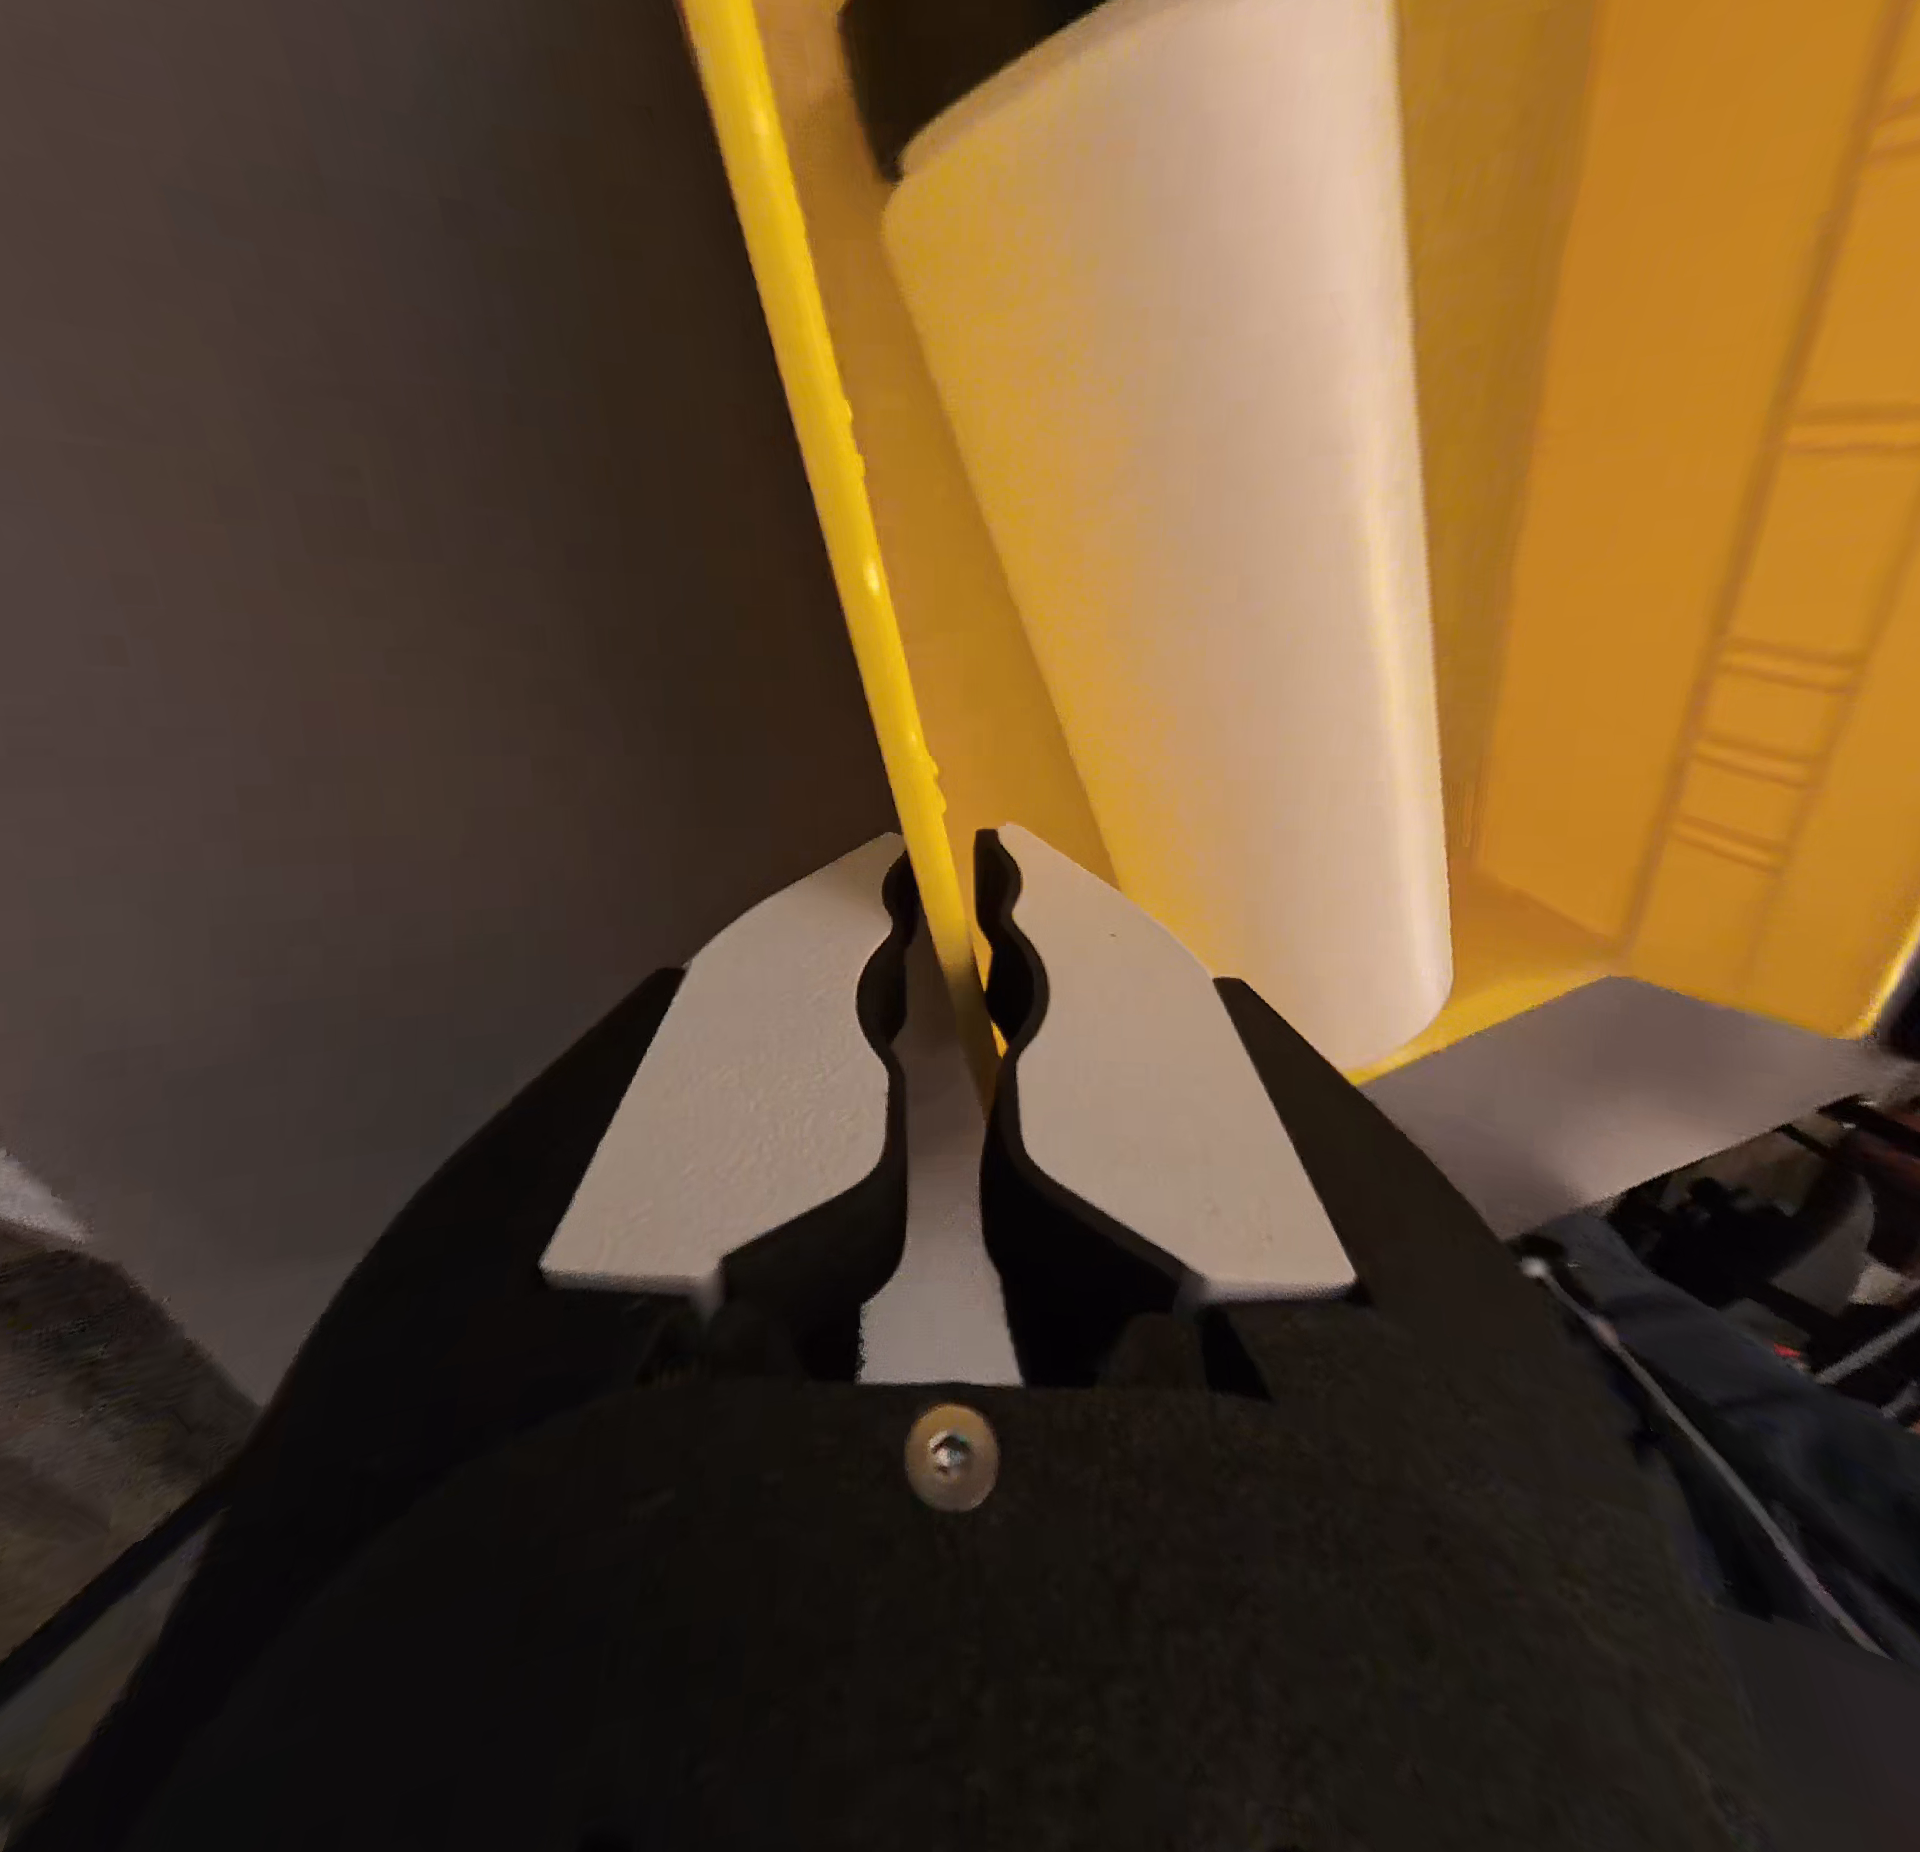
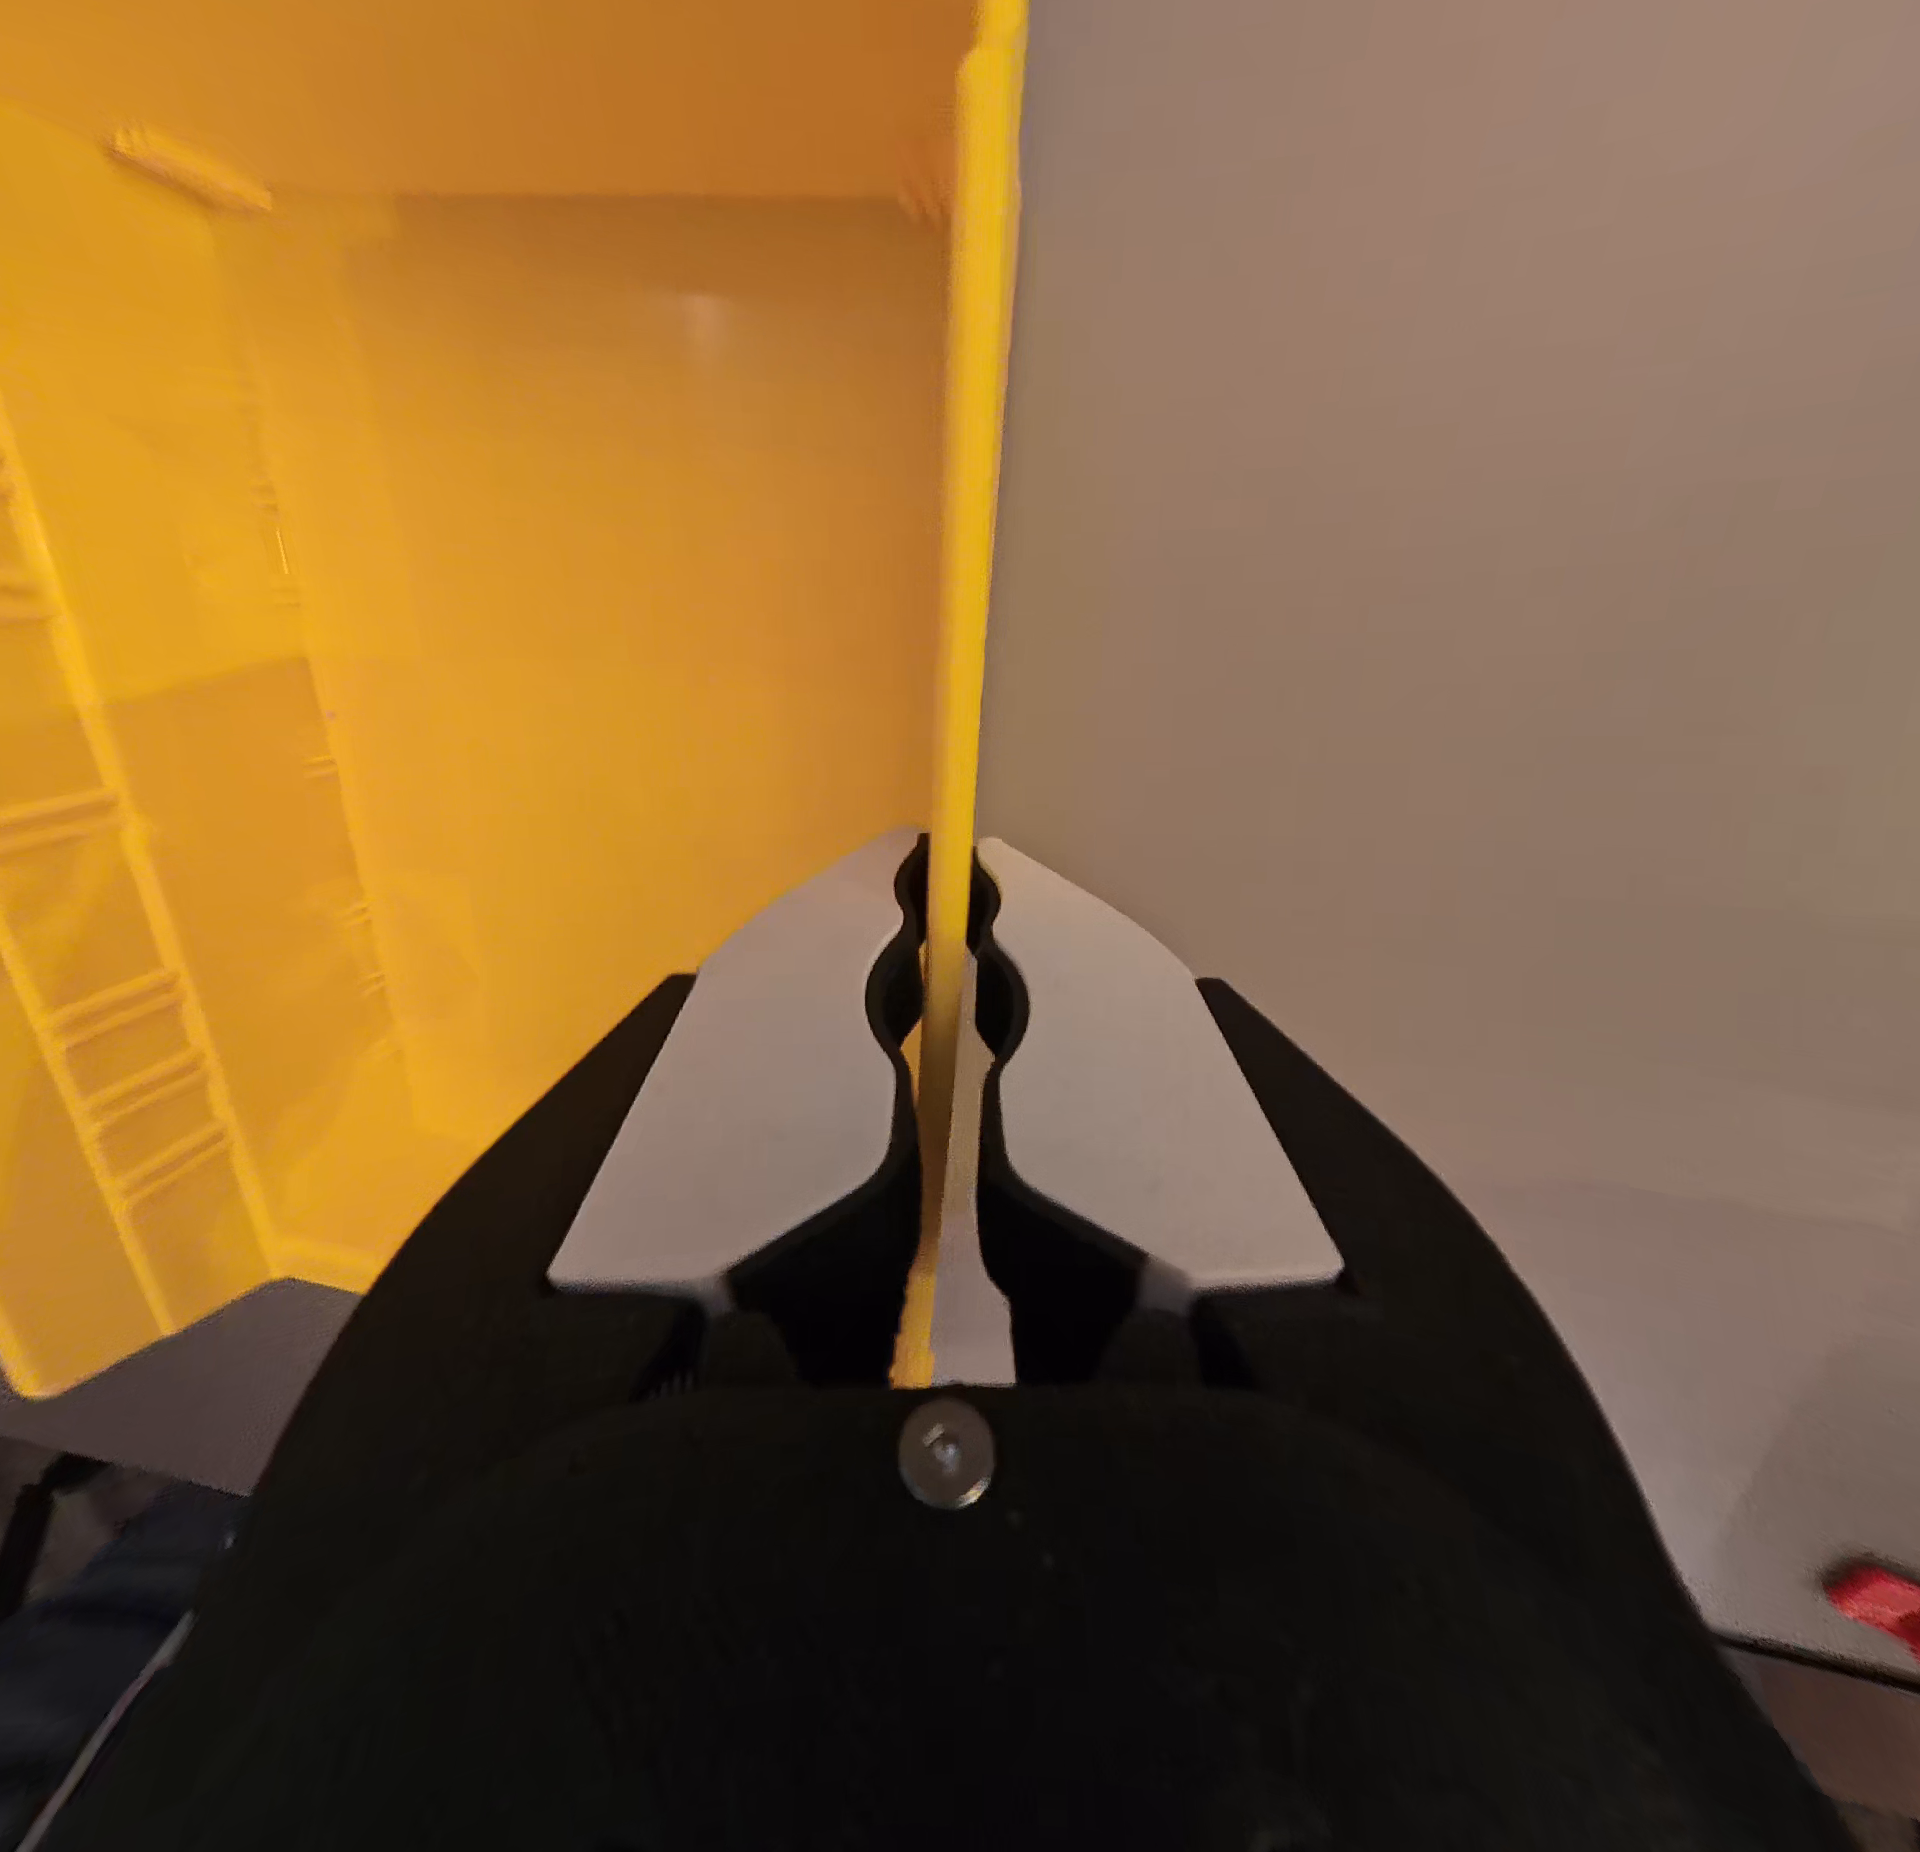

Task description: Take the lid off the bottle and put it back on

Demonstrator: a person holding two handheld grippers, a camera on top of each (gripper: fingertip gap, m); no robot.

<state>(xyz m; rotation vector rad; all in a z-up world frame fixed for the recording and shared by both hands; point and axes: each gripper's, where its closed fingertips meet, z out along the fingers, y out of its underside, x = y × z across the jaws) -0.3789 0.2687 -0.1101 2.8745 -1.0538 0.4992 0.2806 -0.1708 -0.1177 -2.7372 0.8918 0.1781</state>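
We cannot tell what sort of place this is. We see only a plain pale tabletop (image 2: 1455, 555), a yellow plastic bin (image 2: 520, 555), a red clamp-like object (image 2: 1875, 1613) at the tabletop's right edge, and dark clutter (image 1: 1766, 1314) below.

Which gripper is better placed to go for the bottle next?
Probably left. Both grippers are shut on bin walls, but the left gripper has the bottle lying just past its wall; the right gripper sees no bottle.
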